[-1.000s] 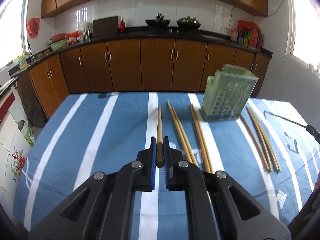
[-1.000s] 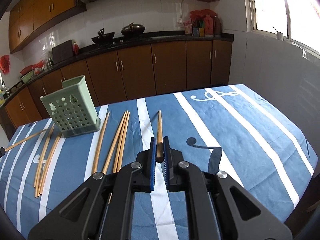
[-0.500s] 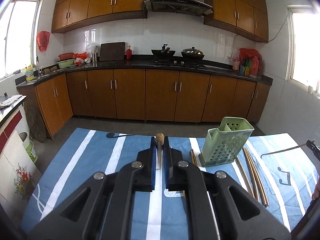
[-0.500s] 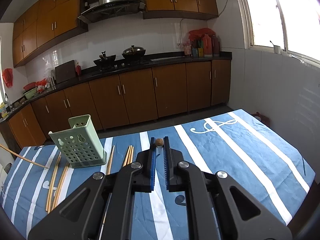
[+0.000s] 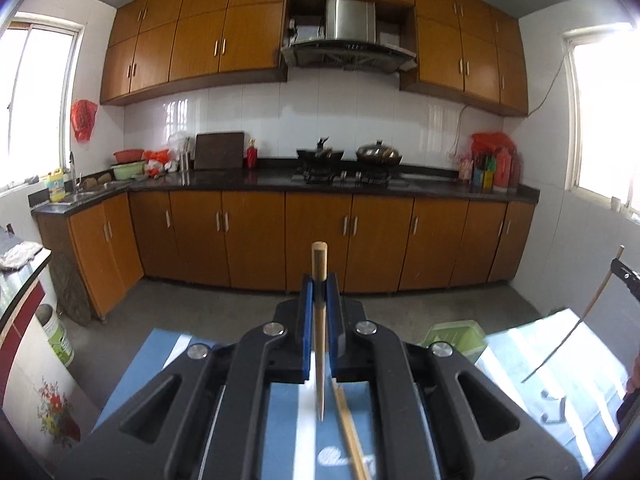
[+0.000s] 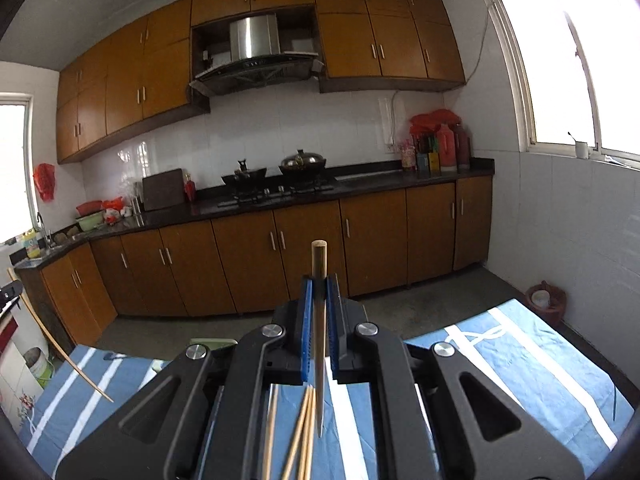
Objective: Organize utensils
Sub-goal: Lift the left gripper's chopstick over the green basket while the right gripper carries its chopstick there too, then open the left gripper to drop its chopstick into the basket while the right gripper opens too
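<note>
My left gripper [image 5: 319, 282] is shut on a wooden chopstick [image 5: 319, 344] that stands upright, thick end up, thin tip hanging above the blue striped tablecloth [image 5: 160, 356]. My right gripper [image 6: 319, 282] is shut on another chopstick [image 6: 319, 344], held the same way. The green perforated holder [image 5: 456, 334] shows to the right of the left gripper, mostly hidden; only its rim [image 6: 210, 343] shows in the right wrist view. Loose chopsticks lie on the cloth under each gripper [image 5: 352, 432] [image 6: 300, 432]. Each view shows the other gripper's chopstick at its edge [image 5: 576, 332] [image 6: 60, 356].
The table has a blue cloth with white stripes [image 6: 520, 360]. Beyond it are the grey floor [image 5: 220, 300] and brown kitchen cabinets [image 5: 256, 240] under a black counter with a stove and pots [image 5: 348, 160]. A bucket [image 5: 56, 336] stands at the left.
Both grippers have lifted and tilted up, raising their chopsticks from lying on the cloth to upright. The table has dropped low in both views and the holder is now mostly hidden.
</note>
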Demonstrator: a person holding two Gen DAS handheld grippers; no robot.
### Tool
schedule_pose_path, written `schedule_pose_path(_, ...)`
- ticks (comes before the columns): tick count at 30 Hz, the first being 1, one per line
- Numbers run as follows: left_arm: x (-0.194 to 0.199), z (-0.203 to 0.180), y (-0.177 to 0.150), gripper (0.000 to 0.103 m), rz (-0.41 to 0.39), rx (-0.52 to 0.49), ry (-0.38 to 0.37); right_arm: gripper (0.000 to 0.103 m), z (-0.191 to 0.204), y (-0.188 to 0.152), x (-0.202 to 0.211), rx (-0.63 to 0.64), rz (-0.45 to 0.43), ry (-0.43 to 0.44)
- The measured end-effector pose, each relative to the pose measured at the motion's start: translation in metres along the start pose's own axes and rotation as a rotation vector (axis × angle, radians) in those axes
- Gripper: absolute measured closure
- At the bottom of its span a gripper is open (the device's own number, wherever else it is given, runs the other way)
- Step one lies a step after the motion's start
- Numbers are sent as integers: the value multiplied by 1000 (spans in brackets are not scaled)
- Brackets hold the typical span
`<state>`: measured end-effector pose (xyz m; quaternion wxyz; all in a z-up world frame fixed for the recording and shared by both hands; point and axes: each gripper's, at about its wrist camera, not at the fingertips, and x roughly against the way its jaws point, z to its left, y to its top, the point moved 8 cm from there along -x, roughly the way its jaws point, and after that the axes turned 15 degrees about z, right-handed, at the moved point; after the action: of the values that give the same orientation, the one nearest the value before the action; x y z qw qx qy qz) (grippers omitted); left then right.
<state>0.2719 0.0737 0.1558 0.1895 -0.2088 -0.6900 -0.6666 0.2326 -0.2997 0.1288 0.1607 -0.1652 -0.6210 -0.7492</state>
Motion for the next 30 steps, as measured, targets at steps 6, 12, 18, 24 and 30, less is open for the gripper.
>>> schedule_pose_path(6,12,-36,62,96,-100,65,-97,95,40,41,12,-7,-137,100)
schedule_pose_path(12,-11,-82,79,96,-98,52,-145,95,65,44,-19,9,-122,141)
schedule_pose_path(18,-51,-104,58,96,-44,58,-175,95,71,25,-49,-6,-27,155)
schedule_pose_path(24,-91,-109,30,96,8,45,-165,95,73,4,-69,-10,44,157)
schedule_pose_path(30,-115,-108,8,95,88,49,-166,95,74,-15,-80,-12,99,142)
